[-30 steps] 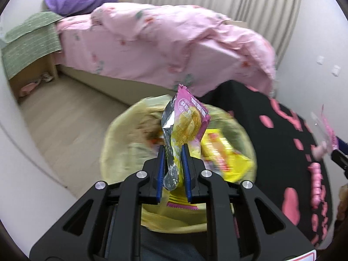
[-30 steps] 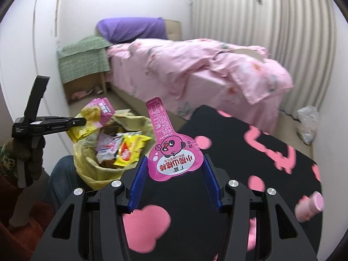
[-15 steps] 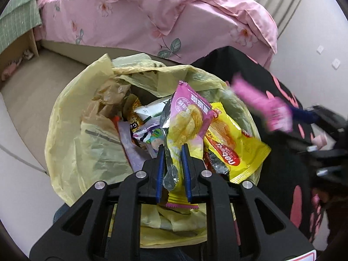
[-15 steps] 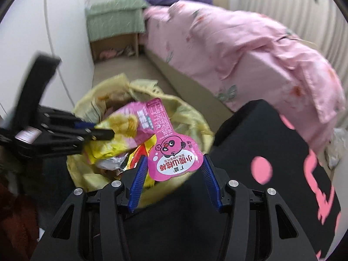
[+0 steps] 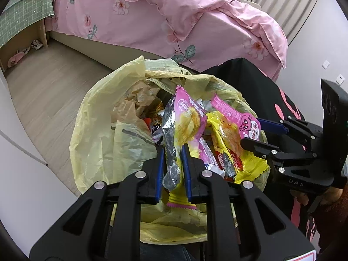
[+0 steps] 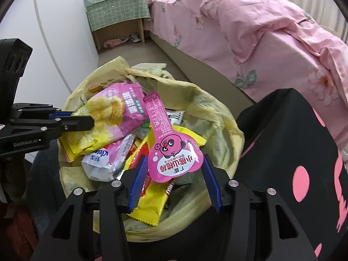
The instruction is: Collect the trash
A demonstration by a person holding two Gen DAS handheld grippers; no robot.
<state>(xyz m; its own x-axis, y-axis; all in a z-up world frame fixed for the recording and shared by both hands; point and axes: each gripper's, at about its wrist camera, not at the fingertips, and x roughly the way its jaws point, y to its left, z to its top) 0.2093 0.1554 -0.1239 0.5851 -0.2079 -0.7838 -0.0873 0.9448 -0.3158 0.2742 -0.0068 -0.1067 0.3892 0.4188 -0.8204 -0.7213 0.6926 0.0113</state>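
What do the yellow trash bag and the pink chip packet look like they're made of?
Yellow trash bag: thin, semi-translucent plastic film, judging by its soft wrinkles and show-through. Pink chip packet: probably metallized plastic foil, as its crinkled inner face shines silver.

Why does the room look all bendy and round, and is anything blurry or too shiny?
Left wrist view: a fisheye lens curves the floor edge and darkens the corners; the foil on the chip bag glints. Right wrist view: same bending at the bed; nothing is blurry.

Yellow bag (image 5: 97, 143) mouth open but crammed w/ wrappers (image 6: 121, 117); bed (image 6: 250, 32) behind, black table (image 6: 293, 152) beside.
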